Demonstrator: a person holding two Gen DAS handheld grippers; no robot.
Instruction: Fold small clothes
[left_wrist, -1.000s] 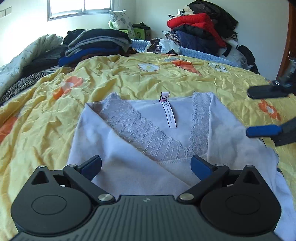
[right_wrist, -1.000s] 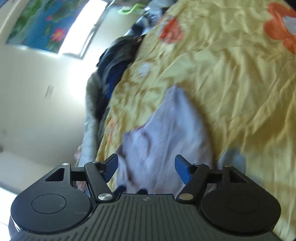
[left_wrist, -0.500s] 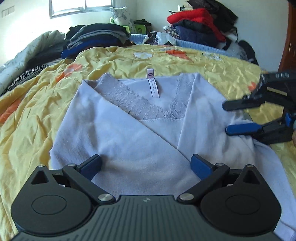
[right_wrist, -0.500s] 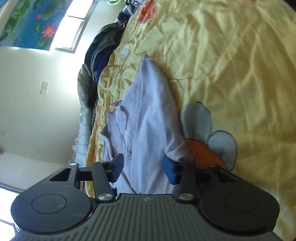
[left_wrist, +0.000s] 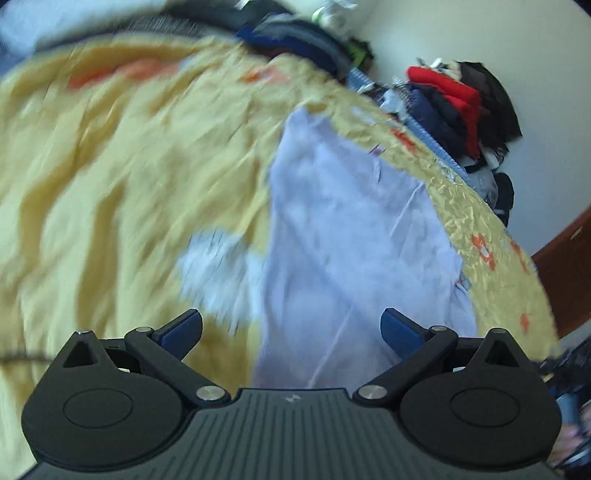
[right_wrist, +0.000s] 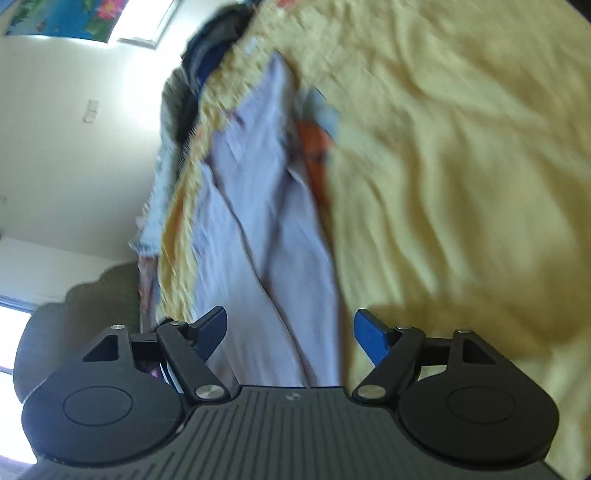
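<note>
The right claw (right_wrist: 289, 334) stood wide, its jaws having just been opening, with the pale lilac top (right_wrist: 258, 229) running between the pads but unpinched. The left claw (left_wrist: 291, 330) gaped wide too, holding nothing, the top's edge just inside its right pad. The top lay stretched in a long, narrow shape on the yellow bedspread (left_wrist: 110, 184), beside a pale printed flower (left_wrist: 218, 266); beyond the top's far end sat piled clothes (left_wrist: 454, 99). I judged a sideways fold just released; next, both claws would need the top's near end, to fold it towards the far end.
</note>
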